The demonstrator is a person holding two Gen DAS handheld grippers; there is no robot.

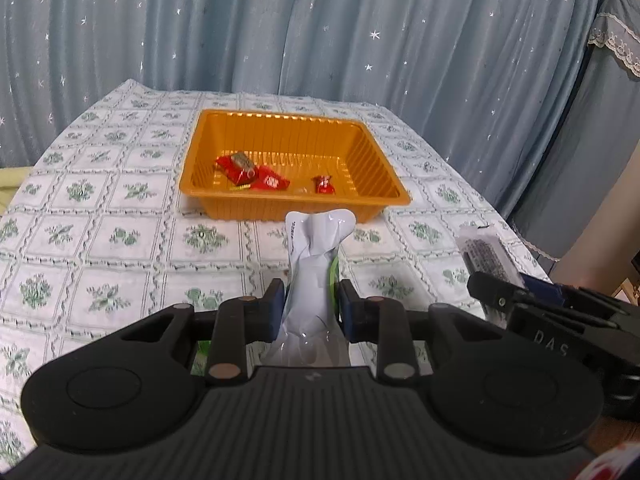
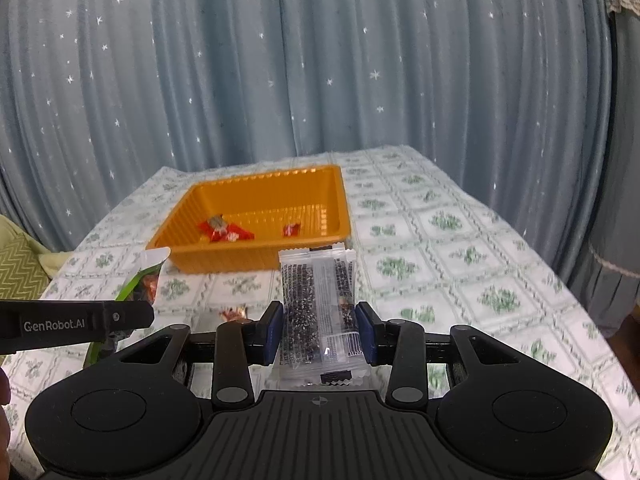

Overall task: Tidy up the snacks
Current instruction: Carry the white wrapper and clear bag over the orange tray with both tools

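An orange plastic tray (image 1: 392,184) (image 2: 248,258) stands on the patterned tablecloth ahead of both grippers. Inside lie red-wrapped snacks (image 1: 252,174) (image 2: 226,232) and a small red candy (image 1: 323,185) (image 2: 291,229). My left gripper (image 1: 311,300) is shut on a crumpled white and green snack packet (image 1: 316,248), held above the cloth just short of the tray. My right gripper (image 2: 319,330) is shut on a clear packet of dark seeds (image 2: 316,300), also lifted off the table. In the right wrist view the left gripper (image 2: 132,316) with its green packet (image 2: 146,276) shows at the left.
A small orange-wrapped candy (image 2: 234,313) lies on the tablecloth (image 1: 100,208) below the grippers. Blue star-patterned curtains (image 1: 320,32) hang behind the table. A covered piece of furniture (image 1: 600,128) stands to the right. A green zigzag cloth (image 2: 16,268) lies at the left.
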